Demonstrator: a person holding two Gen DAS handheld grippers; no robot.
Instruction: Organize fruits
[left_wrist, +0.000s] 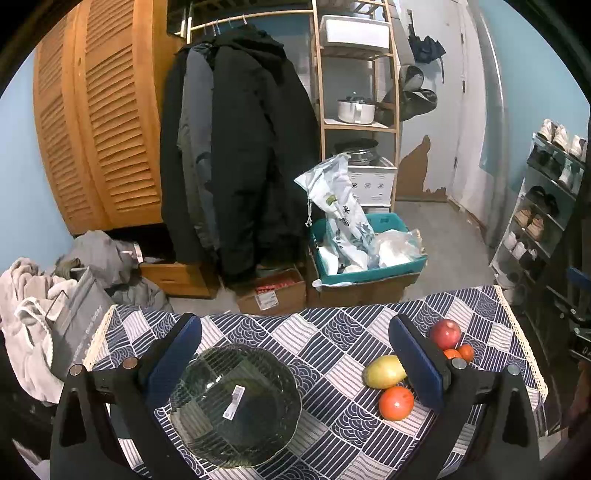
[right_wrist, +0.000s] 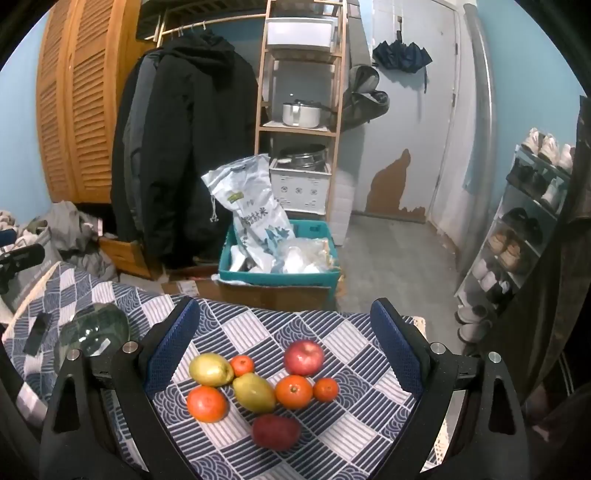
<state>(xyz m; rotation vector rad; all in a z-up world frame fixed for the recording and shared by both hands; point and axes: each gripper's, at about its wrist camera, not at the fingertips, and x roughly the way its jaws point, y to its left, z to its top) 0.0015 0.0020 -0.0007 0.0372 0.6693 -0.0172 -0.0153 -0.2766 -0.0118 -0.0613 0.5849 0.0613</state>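
Patterned blue-and-white tablecloth (right_wrist: 332, 454), covering the work surface, cluttered room beyond; we list what stands on it from our side outward.

Item, left gripper (left_wrist: 295, 363): jaws spread wide, holding nothing, poised over the glass plate (left_wrist: 236, 406), which lies bare apart from a label stuck to it.

Item, right gripper (right_wrist: 284, 354): jaws likewise spread and empty, framing the fruit cluster from above.

Item, fruit, all loose on the cloth, well apart from the plate, none yet moved:
- dark red fruit (right_wrist: 275, 430), nearest us;
- large orange (right_wrist: 206, 403) at the left;
- yellow-green mango (right_wrist: 254, 392) in the middle, touching its neighbours;
- second orange (right_wrist: 293, 391) and small mandarin (right_wrist: 325, 389), side by side;
- yellow-green apple (right_wrist: 210, 369) with another mandarin (right_wrist: 242, 364) just beside it;
- red apple (right_wrist: 303, 357), farthest.

Handling note, our judgement: we begin with an outlying piece, the dark red fruit or the red apple, since the middle pieces touch and a jaw pushed between them would set the round ones rolling. We close on the widest girth, lift straight, and set down at the plate's centre.

Beyond the table: teal crate (right_wrist: 280, 275) with a rice sack (right_wrist: 255, 210), hanging coats (right_wrist: 184, 147), wooden shelf (right_wrist: 299, 129).
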